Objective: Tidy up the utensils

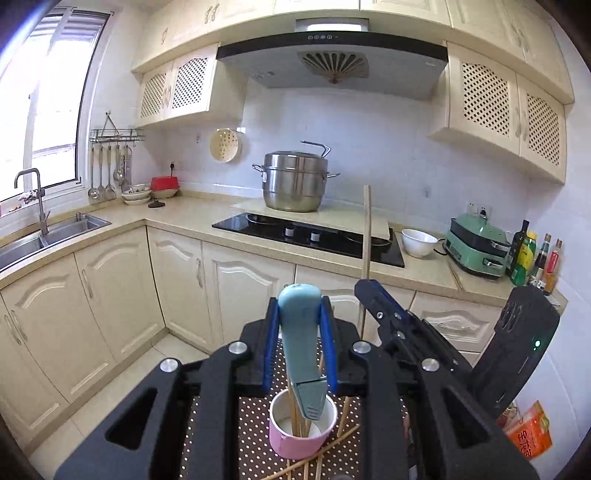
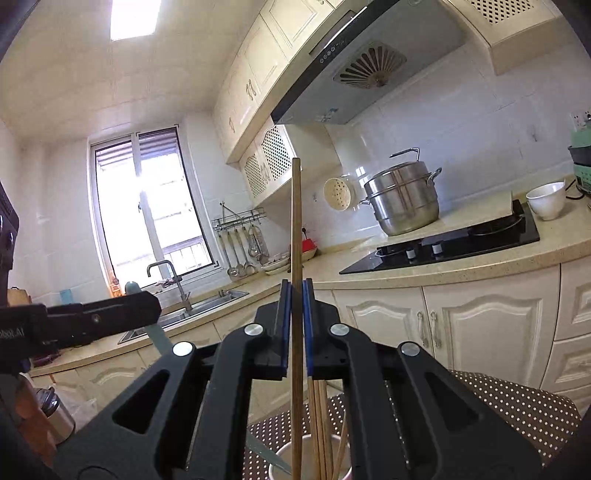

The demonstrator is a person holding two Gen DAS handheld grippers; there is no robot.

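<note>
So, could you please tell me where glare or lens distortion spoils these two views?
Left wrist view: the window at the left edge is blown out, and the cabinets bow with the fisheye; the pink cup stays sharp. Right wrist view: the window and ceiling light are overexposed, the counter line curves, and the chopstick in the right claw reads clearly.

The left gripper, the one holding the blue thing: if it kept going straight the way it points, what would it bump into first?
Probably the cream cabinet doors under the stove counter. The left gripper, shut on the blue utensil, points across open floor toward them; nothing nearer seems to block it, though depth is hard to judge.
</note>
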